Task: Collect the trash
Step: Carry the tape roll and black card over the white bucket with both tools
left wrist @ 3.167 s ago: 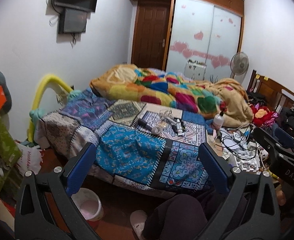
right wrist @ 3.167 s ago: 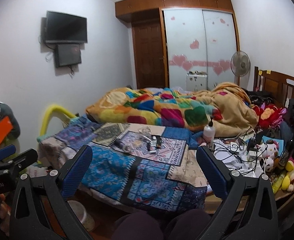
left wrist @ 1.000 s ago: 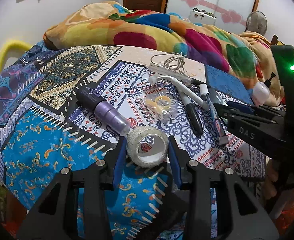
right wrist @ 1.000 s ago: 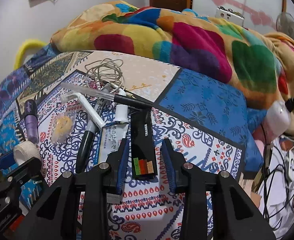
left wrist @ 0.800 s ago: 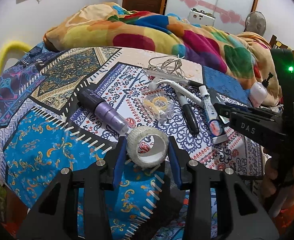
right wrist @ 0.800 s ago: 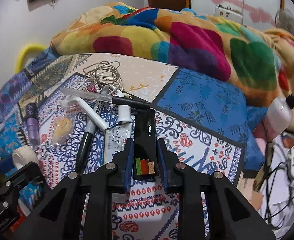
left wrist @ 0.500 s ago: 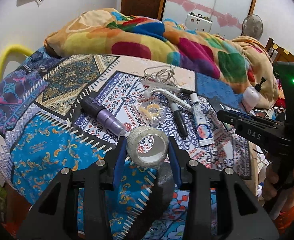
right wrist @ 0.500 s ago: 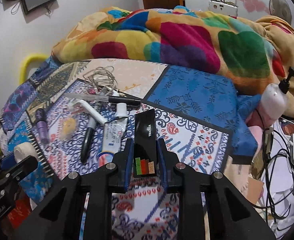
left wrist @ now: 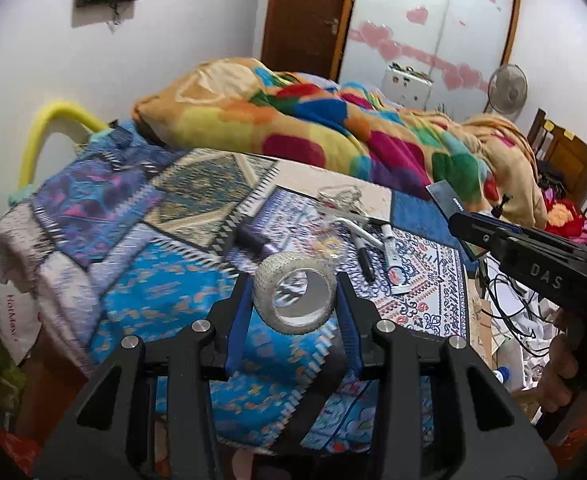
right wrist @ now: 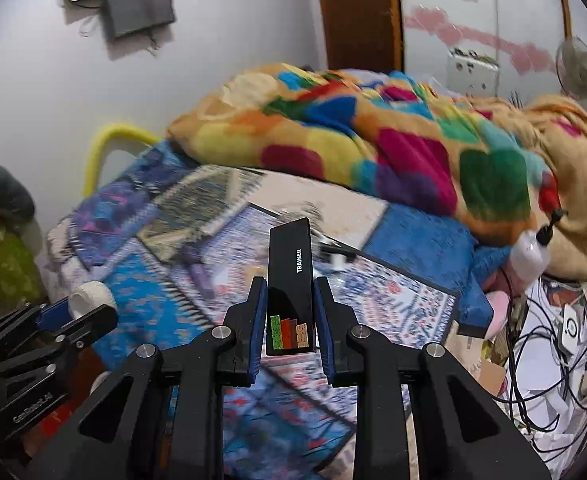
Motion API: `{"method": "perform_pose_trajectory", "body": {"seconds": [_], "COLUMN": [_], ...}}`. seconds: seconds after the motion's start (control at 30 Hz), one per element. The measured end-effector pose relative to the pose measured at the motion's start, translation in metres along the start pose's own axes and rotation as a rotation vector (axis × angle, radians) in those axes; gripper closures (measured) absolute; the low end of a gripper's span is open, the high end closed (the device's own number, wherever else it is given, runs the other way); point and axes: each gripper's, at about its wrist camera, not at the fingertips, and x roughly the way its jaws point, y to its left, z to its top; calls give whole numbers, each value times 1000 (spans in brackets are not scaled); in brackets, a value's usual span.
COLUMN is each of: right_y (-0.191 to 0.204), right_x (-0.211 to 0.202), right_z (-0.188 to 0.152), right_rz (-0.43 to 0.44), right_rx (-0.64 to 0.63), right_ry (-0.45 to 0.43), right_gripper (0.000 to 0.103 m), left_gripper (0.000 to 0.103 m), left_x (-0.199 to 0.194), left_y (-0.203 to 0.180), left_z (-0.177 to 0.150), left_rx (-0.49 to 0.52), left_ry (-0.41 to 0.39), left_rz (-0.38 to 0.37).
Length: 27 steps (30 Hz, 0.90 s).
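Observation:
My left gripper (left wrist: 294, 298) is shut on a white mesh tape roll (left wrist: 293, 292), which hangs in the air above the patterned bedspread (left wrist: 165, 300). My right gripper (right wrist: 289, 308) is shut on a flat black box (right wrist: 291, 276) marked TRAINER, also lifted off the bed. The left wrist view shows the right gripper (left wrist: 469, 224) at the right with the black box (left wrist: 445, 196) sticking out of it. In the right wrist view the left gripper (right wrist: 81, 312) with the tape roll (right wrist: 91, 294) sits at the lower left.
A purple tube (left wrist: 253, 240), pens (left wrist: 363, 256), a white tube (left wrist: 393, 264) and a coiled wire (left wrist: 341, 196) lie on the bedspread. A colourful blanket (left wrist: 313, 128) is heaped behind. Tangled cables (right wrist: 553, 340) and a pump bottle (right wrist: 531, 252) sit at the right.
Both grippers have risen and pulled back from the bed, carrying the tape roll and the black box. The right gripper closed on the box about a second ago.

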Motion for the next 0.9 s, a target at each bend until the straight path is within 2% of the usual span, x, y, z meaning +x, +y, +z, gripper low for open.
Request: {"method": "perform_pose_trajectory", "body": {"seconds": [0.27,0.47,0.67,0.9], "right_y": [68,126,186,253], "right_x": [-23,-37,-38,-14], "right_z": [-4,-13,-25,-45], "right_rz": [63,132,211,296], "right_rx": [-100,-173,-249,-334], "right_ry": [-25,-31,-11,53], "right_gripper": [82,82,82,82], "left_gripper": [63,63,63,63], "left_x": [-62,-101,-124,-137], "left_y": [58,115,170,230], "left_z": [-17,-46,-75,-116], "left_rx": [-84,-148,-209,-280], "left_ry": [-47,-46,-29,19], "left_rz": [79,168,250,323]}}
